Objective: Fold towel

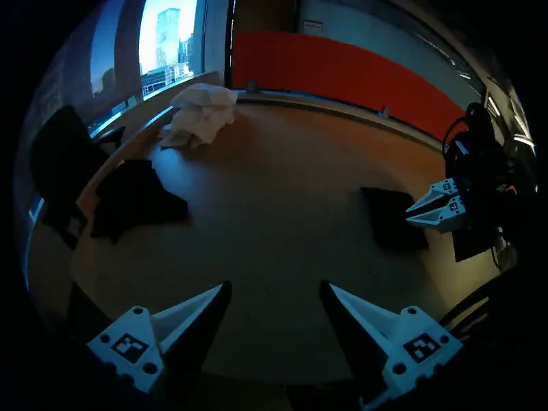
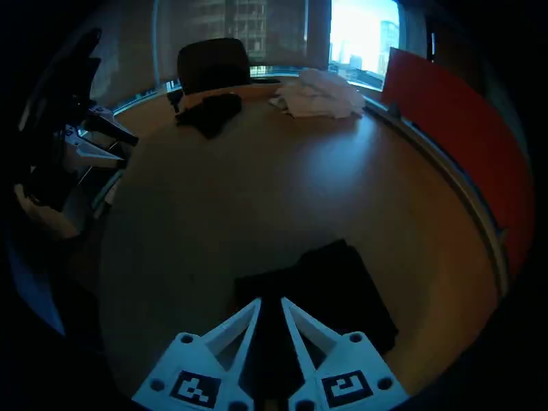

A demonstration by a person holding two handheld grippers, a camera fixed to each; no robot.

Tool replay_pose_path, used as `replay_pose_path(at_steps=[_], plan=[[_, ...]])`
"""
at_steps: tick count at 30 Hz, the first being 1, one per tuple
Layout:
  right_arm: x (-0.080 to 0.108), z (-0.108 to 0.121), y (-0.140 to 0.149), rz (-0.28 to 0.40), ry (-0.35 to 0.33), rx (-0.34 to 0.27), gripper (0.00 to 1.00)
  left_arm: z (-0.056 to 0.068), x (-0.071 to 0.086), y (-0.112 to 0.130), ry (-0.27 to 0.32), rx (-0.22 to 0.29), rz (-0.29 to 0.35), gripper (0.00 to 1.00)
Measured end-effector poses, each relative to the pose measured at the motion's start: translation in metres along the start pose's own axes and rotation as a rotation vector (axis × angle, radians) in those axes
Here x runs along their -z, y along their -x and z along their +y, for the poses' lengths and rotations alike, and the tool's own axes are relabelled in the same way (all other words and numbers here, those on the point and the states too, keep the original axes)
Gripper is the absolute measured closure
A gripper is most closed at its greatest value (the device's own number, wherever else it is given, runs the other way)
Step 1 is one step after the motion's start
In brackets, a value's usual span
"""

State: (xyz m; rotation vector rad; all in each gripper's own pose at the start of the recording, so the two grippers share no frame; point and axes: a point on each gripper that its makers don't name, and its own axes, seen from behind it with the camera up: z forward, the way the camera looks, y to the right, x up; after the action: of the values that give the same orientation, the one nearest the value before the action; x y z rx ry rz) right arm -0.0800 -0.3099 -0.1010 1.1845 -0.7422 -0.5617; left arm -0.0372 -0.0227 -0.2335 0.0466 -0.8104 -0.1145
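Note:
A dark folded towel (image 2: 335,288) lies flat on the round wooden table (image 2: 274,185); it is also at the right in the left gripper view (image 1: 390,219). My right gripper (image 2: 270,303) hovers over its near edge, open by a narrow gap with nothing pinched; it enters the left gripper view from the right (image 1: 411,212). My left gripper (image 1: 274,288) is wide open above bare tabletop, holding nothing; it sits at the table's left rim in the right gripper view (image 2: 127,151). A crumpled dark cloth (image 1: 133,198) (image 2: 212,109) and a heap of white towels (image 1: 202,113) (image 2: 322,92) lie at the far side.
A dark office chair (image 2: 212,61) (image 1: 58,164) stands beyond the table by the windows. A red wall panel (image 1: 342,72) (image 2: 466,144) runs along one side. Bare wood spans the middle of the table between the cloths.

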Motion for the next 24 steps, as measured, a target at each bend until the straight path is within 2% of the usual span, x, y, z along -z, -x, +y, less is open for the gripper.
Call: replay_pose_path(at_steps=[4,6,7,10,11,12,24], plan=[[0.001,0.001,-0.001,0.002,0.006,-0.008,0.87,-0.001,0.000,0.001,0.001,-0.001,-0.001,0.05],[0.001,0.002,-0.001,0.005,0.009,-0.012,0.78,-0.002,0.001,0.001,0.000,-0.003,-0.001,0.05],[0.002,0.003,-0.001,0.006,0.012,-0.015,0.71,-0.002,0.001,0.001,-0.001,-0.004,-0.001,0.05],[0.002,0.004,-0.001,0.008,0.022,-0.021,0.41,-0.002,0.002,0.001,-0.002,-0.006,-0.001,0.05],[0.003,0.005,-0.001,0.009,0.026,-0.023,0.33,-0.003,0.002,0.001,-0.002,-0.005,0.000,0.05],[0.003,0.005,-0.001,0.009,0.028,-0.024,0.30,-0.003,0.002,0.001,-0.003,-0.005,0.000,0.05],[0.008,0.002,0.013,0.001,0.050,-0.048,0.30,-0.004,0.004,-0.001,-0.005,-0.004,0.008,0.05]])
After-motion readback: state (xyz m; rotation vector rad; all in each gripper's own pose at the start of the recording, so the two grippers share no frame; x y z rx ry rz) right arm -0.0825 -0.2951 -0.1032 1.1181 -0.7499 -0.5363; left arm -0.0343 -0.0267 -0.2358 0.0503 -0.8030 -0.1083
